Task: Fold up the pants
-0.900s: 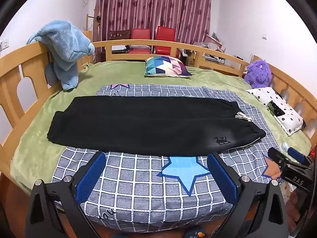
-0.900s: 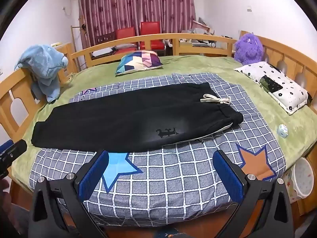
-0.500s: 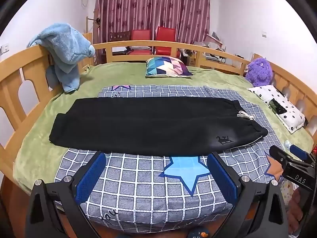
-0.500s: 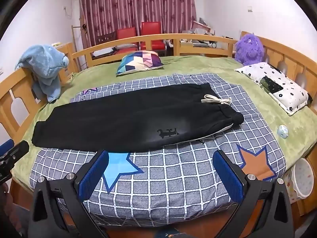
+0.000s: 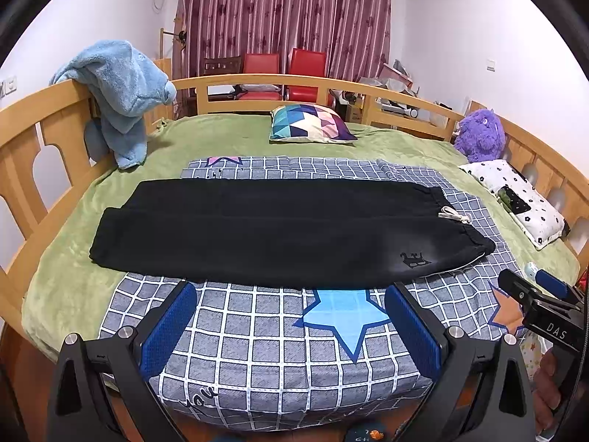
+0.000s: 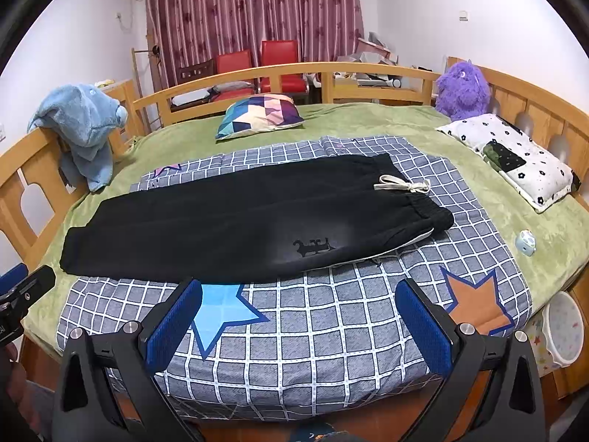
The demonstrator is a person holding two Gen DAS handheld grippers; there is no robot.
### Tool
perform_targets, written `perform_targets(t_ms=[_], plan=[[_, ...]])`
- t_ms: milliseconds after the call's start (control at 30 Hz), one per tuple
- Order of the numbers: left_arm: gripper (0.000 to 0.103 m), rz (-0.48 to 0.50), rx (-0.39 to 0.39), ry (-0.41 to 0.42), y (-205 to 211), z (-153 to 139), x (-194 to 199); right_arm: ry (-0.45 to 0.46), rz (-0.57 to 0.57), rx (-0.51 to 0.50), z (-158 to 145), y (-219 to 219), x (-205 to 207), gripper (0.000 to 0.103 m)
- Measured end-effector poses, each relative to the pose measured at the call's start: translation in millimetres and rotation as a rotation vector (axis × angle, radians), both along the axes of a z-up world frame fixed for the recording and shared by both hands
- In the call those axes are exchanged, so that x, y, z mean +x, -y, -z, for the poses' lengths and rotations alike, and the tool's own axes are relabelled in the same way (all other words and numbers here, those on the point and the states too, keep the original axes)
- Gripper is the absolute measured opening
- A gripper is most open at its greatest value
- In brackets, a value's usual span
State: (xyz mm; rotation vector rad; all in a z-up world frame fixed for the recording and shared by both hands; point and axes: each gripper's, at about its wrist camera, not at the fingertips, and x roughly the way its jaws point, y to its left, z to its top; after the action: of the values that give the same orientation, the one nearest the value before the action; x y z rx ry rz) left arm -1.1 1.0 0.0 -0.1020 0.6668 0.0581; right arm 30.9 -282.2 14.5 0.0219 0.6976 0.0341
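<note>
While both claws hang back off the near edge of the bed, the black fleece pants (image 5: 279,232) lie flat across the middle of each frame on the grey-and-white checked quilt (image 5: 279,335), already doubled leg over leg. Their long axis runs left to right, crosswise to the way both claws point: cuffs at the left of the frame, elastic waistband with its cream drawstring (image 6: 401,186) at the right.

The left gripper (image 5: 291,326) fills the bottom of its own view with its 2 blue-padded fingers spread wide and nothing between them; the quilt's pale blue star shows in the gap. The right gripper (image 6: 298,322) stands the same way in its view, wide apart and empty. Neither touches the cloth; the near hem of the pants sits just above the fingertips in both frames.

The left claw looks nearer the cuff end, the right nearer the waistband; each shows at the edge of the other's view. A fold end to end would probably ask 1 claw to pinch its end and carry it sideways along the long axis toward the other. The soft fabric may sag or drag as it lifts.
</note>
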Motion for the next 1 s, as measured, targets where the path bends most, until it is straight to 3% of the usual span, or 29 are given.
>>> perform_targets(t_ms=[1000], plan=[[0.103, -0.007, -0.019, 0.001, -5.0, -3.0, -4.1, 0.002, -0.005, 0.000, 0.8, -5.0, -0.9, 0.103]])
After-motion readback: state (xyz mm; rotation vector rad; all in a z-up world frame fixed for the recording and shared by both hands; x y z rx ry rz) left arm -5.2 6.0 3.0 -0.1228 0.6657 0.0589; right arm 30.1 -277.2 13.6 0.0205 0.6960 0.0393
